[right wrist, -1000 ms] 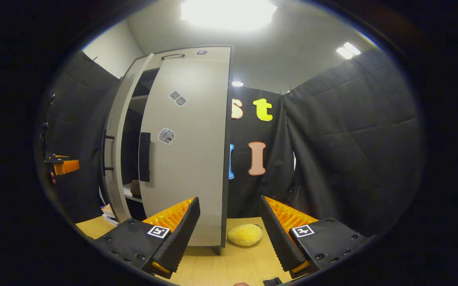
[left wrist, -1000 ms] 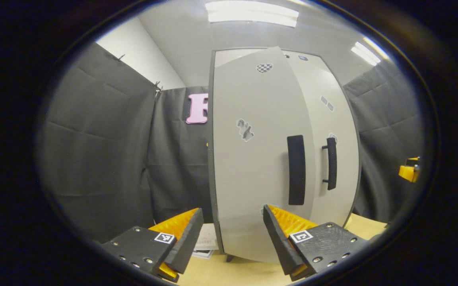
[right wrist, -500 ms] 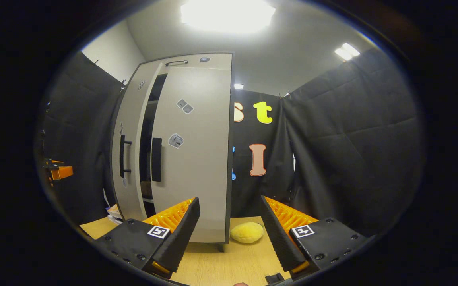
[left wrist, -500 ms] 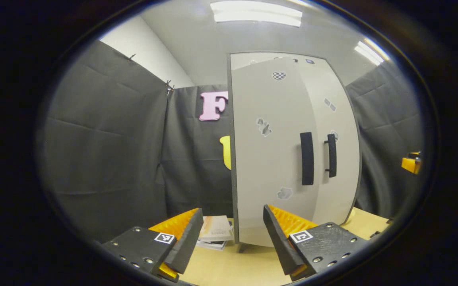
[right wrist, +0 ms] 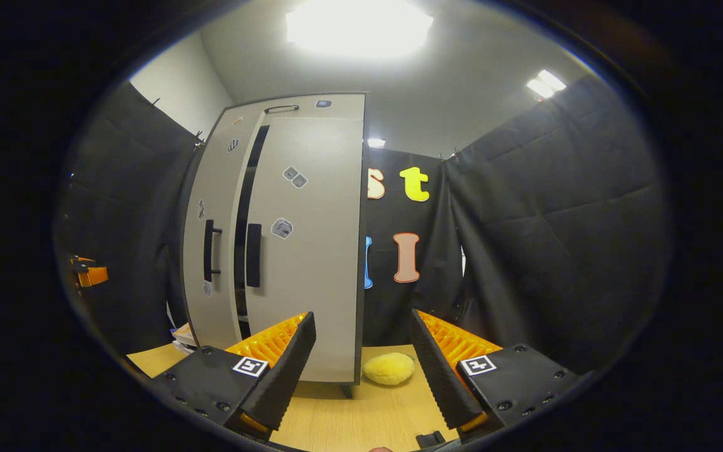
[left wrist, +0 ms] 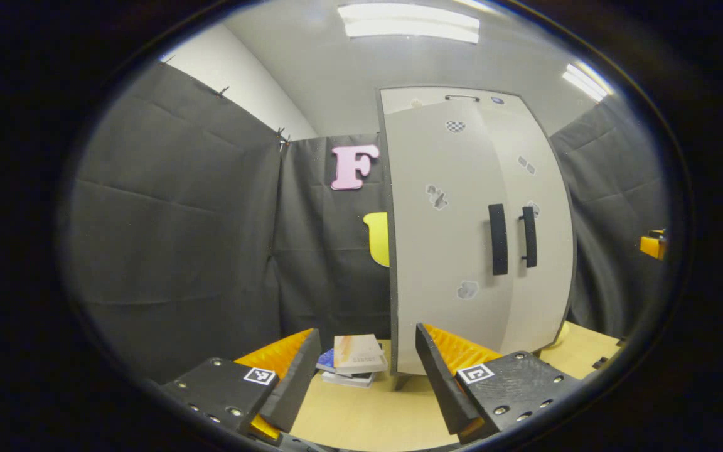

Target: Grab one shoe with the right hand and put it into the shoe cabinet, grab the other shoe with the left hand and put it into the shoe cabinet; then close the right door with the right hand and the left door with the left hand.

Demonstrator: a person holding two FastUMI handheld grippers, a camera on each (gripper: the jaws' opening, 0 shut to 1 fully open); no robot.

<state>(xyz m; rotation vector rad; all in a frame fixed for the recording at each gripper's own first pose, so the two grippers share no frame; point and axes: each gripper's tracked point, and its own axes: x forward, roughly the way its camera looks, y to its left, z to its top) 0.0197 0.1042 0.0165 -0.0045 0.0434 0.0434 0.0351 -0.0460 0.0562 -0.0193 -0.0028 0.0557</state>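
Note:
The tall grey shoe cabinet [left wrist: 455, 251] stands on the wooden table, seen from its left in the left gripper view and from its right [right wrist: 299, 251] in the right gripper view. Both doors are nearly shut, and a narrow dark gap [right wrist: 243, 238] runs between them. Their black handles [left wrist: 498, 239] [right wrist: 253, 255] sit side by side. No shoe can be seen through the gap. My left gripper [left wrist: 368, 370] is open and empty, a short way back from the left door. My right gripper [right wrist: 361, 367] is open and empty near the cabinet's right corner. The other gripper shows as an orange bit [left wrist: 652, 243] [right wrist: 90, 275].
A small stack of books [left wrist: 355, 359] lies on the table left of the cabinet. A yellow plush thing [right wrist: 390, 368] lies on the table [right wrist: 361, 420] right of the cabinet. Black cloth walls close in the booth on both sides.
Both doors have swung inward, and the gap between them has narrowed to a slit. Both grippers have drawn back from the cabinet, which looks smaller now.

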